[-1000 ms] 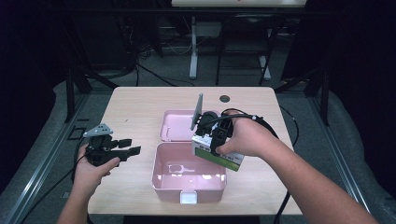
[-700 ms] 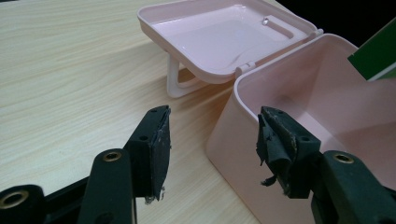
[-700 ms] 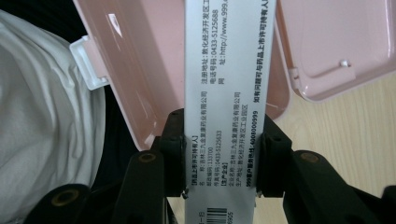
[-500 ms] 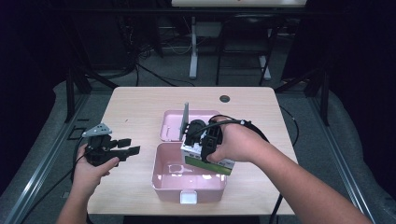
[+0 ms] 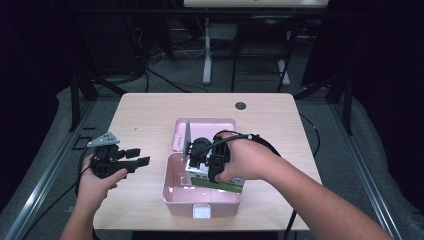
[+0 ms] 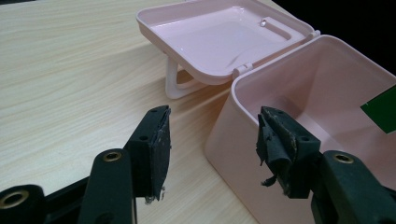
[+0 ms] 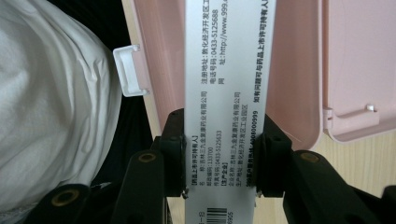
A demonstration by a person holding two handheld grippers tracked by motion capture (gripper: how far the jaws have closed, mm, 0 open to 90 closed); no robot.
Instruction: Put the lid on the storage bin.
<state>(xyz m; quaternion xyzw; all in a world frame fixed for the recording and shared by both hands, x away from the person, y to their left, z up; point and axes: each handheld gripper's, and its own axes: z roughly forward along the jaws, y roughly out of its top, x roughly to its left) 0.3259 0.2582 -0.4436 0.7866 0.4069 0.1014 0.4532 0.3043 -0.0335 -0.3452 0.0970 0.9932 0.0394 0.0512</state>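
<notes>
Progress is read first from the high view: the right gripper (image 5: 200, 159) has been carried, with the carton (image 5: 220, 181) clamped between its pads, from over the right edge of the pink box (image 5: 172, 197) a second ago to a place above the box's open body, and the carton is now seen low over the cavity, its green side turned toward the person. The box's lid (image 5: 205, 127) lies hinged back flat on the table (image 5: 145, 115). The left gripper (image 5: 131, 159) is held where it was, just left of the box, its jaws parted and nothing between them.

In the left gripper view the two worn pads (image 6: 156, 149) are seen well apart with only bare table and the box's near corner (image 6: 247, 121) beyond them; a green corner of the carton (image 6: 380, 109) shows over the far rim.

In the right gripper view the carton's white printed face (image 7: 229, 84) is gripped on both edges by the pads (no gap is visible), and the pink interior (image 7: 294, 70) lies directly behind it, the white latch (image 7: 128, 70) to one side.

The placing is judged nearly complete: lowering and release are what remain.
</notes>
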